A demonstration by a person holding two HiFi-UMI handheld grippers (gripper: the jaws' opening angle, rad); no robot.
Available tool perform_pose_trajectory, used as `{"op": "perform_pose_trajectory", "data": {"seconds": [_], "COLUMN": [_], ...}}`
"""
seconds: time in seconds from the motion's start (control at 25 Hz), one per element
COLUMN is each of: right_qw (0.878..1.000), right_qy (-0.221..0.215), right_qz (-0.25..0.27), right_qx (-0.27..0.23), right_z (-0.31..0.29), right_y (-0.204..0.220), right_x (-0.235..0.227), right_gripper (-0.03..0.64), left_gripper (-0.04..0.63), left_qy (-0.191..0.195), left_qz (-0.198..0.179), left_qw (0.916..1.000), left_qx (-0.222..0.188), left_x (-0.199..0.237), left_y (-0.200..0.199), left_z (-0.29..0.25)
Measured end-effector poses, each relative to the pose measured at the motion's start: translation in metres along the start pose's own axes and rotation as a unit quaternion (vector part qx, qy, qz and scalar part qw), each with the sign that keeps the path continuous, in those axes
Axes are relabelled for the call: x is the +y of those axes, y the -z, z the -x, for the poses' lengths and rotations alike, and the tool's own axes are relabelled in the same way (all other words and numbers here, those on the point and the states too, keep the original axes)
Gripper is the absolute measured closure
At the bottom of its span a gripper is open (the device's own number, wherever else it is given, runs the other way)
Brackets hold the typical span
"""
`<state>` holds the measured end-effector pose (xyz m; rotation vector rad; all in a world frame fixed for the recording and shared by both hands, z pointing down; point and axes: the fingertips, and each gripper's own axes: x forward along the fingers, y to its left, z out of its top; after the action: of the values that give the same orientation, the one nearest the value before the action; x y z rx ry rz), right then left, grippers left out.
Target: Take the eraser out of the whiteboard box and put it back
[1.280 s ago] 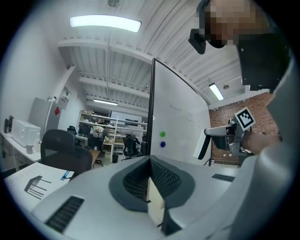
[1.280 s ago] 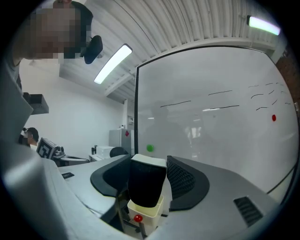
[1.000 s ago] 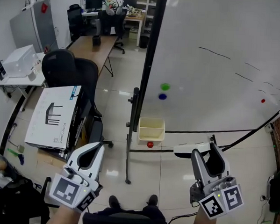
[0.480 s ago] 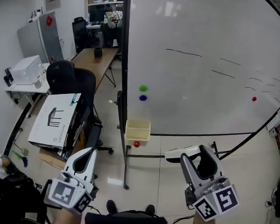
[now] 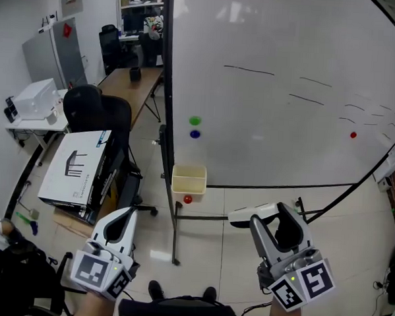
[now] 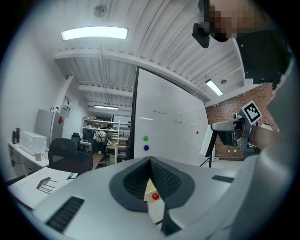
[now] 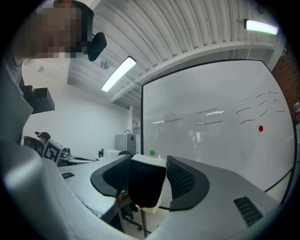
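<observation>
The right gripper sits at the lower right of the head view, pointing level toward the whiteboard. Its jaws stand wide apart and clamp the eraser, which sticks out to the left of the jaws as a pale bar. In the right gripper view, the eraser fills the gap between the two ribbed pads (dark felt face toward the camera, cream back on top and below).

The left gripper is at the lower left of the head view, also level. In the left gripper view its jaws meet at the tips and hold nothing.

The whiteboard box, a cream open-topped tray, hangs on the board's stand near the middle of the head view, well apart from the eraser. A red magnet sits just below it. A green magnet and a blue magnet are stuck on the board above the box, green over blue. A black office chair and a flat white carton stand on the left side.
</observation>
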<state>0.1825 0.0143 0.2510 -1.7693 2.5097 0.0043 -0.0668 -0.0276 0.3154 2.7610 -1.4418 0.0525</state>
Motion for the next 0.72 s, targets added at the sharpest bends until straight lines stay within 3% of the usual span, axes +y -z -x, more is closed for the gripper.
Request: {"op": "perform_pose_trajectory", "data": {"seconds": [0.44, 0.72], "right_qw": [1.000, 1.000], "right_qy": [0.004, 0.008], "right_qz": [-0.002, -0.009], "right_qx": [0.004, 0.024], "right_z": [-0.016, -0.060], "right_y": [0.006, 0.037], "right_x": [0.008, 0.015], "right_gripper": [0.348, 0.348], "left_gripper": [0.577, 0.577], "left_qy": [-0.009, -0.014], "left_qz": [0.033, 0.046], "left_qw": [0.9994, 0.9988], "left_qx": [-0.004, 0.013], "left_x": [0.021, 0.044], "left_y": [0.007, 0.021], "left_z": [0.002, -0.002]}}
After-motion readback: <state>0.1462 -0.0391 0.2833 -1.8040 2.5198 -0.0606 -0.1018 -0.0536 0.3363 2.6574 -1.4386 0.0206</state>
